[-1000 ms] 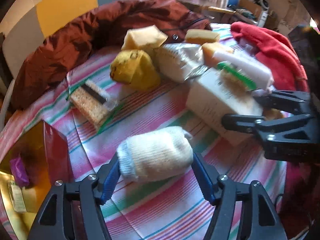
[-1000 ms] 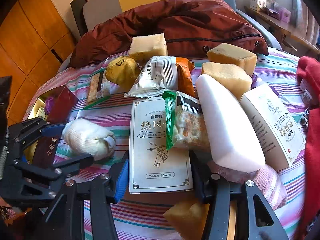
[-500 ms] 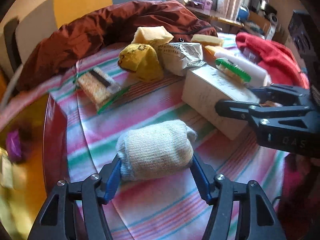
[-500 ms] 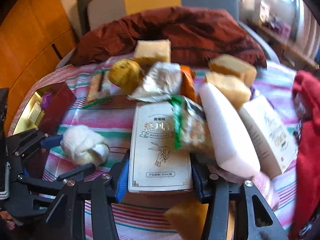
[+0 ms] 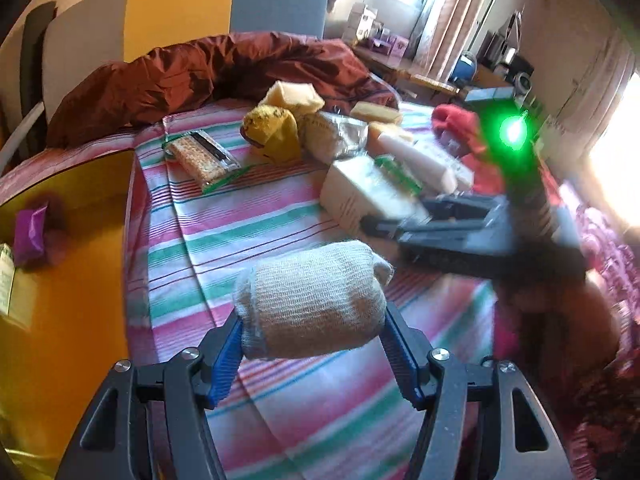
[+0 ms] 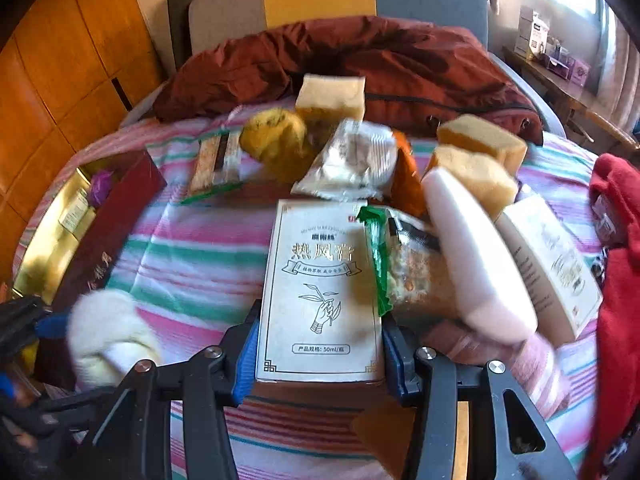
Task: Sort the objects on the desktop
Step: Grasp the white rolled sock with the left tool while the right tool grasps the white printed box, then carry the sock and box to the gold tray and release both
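Observation:
My left gripper [image 5: 312, 344] is shut on a rolled white sock [image 5: 312, 300] and holds it above the striped cloth [image 5: 248, 216]. The sock also shows blurred at the lower left of the right wrist view [image 6: 108, 336]. My right gripper [image 6: 318, 356] is shut on a flat white box with Chinese print [image 6: 320, 288], which carries a green-edged snack pack [image 6: 412, 264] on its right side. The box also shows in the left wrist view [image 5: 364, 196]. An open gold-lined red box [image 5: 60, 264] lies at the left, with a purple packet [image 5: 30, 232] inside.
A pile lies at the back: yellow sock ball [image 6: 276, 144], silver snack bag [image 6: 352, 160], sponge cakes [image 6: 480, 148], white block [image 6: 476, 256], a second white box [image 6: 552, 268], cracker pack [image 6: 216, 160]. A maroon jacket [image 6: 360, 60] lies behind, red cloth [image 6: 620, 240] at the right.
My left gripper has lifted the sock and swung left toward the gold-lined box. My right gripper has kept its hold on the white box and risen a little.

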Demonstrator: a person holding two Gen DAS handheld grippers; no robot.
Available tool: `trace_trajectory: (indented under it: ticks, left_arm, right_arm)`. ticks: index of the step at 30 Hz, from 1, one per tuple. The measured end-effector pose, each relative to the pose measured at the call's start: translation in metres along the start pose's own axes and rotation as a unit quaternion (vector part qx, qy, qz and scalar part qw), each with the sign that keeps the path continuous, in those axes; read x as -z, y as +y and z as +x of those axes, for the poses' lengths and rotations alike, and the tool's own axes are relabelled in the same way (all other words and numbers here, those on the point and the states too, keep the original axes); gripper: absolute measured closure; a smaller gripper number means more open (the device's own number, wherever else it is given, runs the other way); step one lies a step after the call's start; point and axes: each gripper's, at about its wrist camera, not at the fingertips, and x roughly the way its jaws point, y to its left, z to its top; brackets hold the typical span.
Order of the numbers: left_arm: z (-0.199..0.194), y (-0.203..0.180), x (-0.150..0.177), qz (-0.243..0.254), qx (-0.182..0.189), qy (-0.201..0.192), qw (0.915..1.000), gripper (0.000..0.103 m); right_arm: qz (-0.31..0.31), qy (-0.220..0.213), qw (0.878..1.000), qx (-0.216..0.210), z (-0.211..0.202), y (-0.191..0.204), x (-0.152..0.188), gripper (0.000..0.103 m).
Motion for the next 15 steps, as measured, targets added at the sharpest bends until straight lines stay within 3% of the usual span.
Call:
trace_trajectory:
  ticks: [5, 15]
  left_arm:
    - [-0.035, 0.013, -0.002, -0.012, 0.017, -0.034, 0.9992, 0.038]
    - [-0.076, 0.065, 0.002, -0.044, -0.009, -0.076, 0.9961, 0.038]
  right_arm:
    - [-0.018, 0.007, 1.000, 0.021, 0.005, 0.022, 0.015, 0.052]
    - [0.066, 0.009, 0.998, -0.003, -0.014, 0.032, 0.023, 0.052]
